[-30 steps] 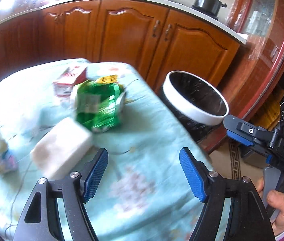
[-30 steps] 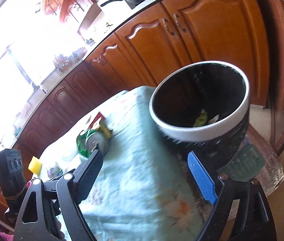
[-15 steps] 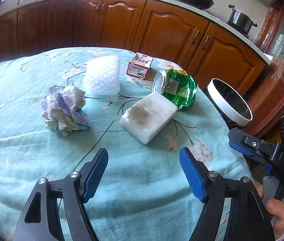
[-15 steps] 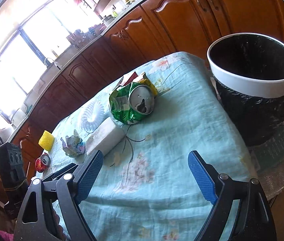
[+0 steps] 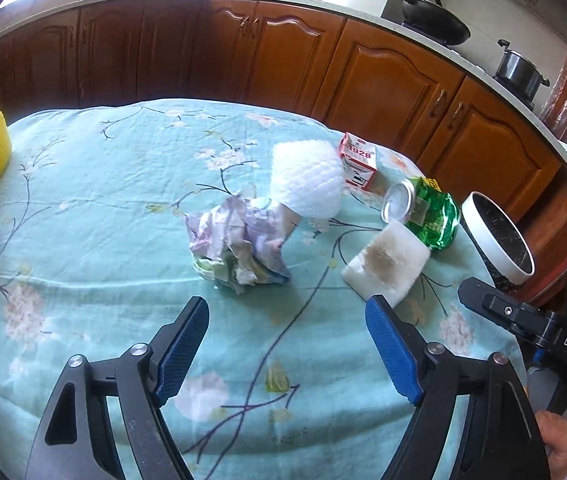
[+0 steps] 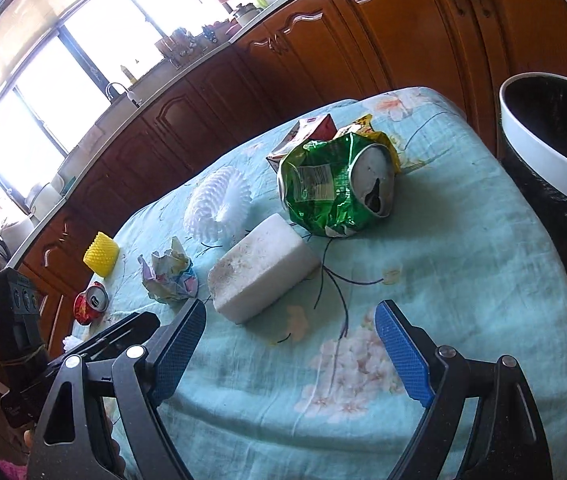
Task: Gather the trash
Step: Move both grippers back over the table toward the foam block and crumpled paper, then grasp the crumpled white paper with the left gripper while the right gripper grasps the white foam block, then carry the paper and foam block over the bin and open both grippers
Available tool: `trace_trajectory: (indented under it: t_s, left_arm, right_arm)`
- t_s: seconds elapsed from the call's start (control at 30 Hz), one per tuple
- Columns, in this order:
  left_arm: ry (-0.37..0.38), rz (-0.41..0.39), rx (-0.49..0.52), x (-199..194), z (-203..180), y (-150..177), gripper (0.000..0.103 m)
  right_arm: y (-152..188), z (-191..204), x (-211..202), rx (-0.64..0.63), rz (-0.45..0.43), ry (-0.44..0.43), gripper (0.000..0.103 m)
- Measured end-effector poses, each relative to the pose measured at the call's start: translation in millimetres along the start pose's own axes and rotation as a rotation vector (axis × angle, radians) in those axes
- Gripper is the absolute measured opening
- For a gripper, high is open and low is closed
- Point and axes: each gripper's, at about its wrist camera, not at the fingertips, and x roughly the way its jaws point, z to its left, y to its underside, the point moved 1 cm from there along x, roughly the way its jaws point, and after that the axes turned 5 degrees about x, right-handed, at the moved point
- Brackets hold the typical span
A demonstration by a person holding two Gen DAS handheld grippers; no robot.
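Open right hand-held gripper (image 6: 289, 342), white block (image 6: 261, 274), crushed green can (image 6: 335, 184), bin (image 6: 555, 148)

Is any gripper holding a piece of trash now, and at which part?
Nothing is held. The left gripper is opening over bare cloth; the right gripper stands open, empty.

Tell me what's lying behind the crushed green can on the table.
Behind the crushed green can lie a red-and-white carton and a yellow wrapper. The can covers their lower parts; anything else behind it is hidden.

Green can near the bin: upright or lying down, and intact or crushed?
Lying on its side and crushed. The green can shows its opened top end facing sideways, its body crumpled, beside the white foam block.
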Motion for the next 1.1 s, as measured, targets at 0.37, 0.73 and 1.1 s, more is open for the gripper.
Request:
trace_trajectory:
  t_s: [0.37, 0.73, 1.1]
  left_arm:
    - [-0.048, 0.038, 0.008, 34.0, 16.4, -23.1, 0.084]
    - [0.036, 0.042, 0.018, 43.3, 12.1, -19.0, 0.030]
    - [0.160, 0.008, 0.109, 13.0, -39.4, -11.7, 0.028]
  right_arm:
    - [-19.3, 9.6, 47.2, -0.013, 0.056, 0.001, 0.088]
    - [-17.4, 11.5, 32.5, -0.036, 0.003, -0.009, 0.029]
    - [-9.3, -14.6, -38.3, 0.002, -0.092, -0.039, 0.025]
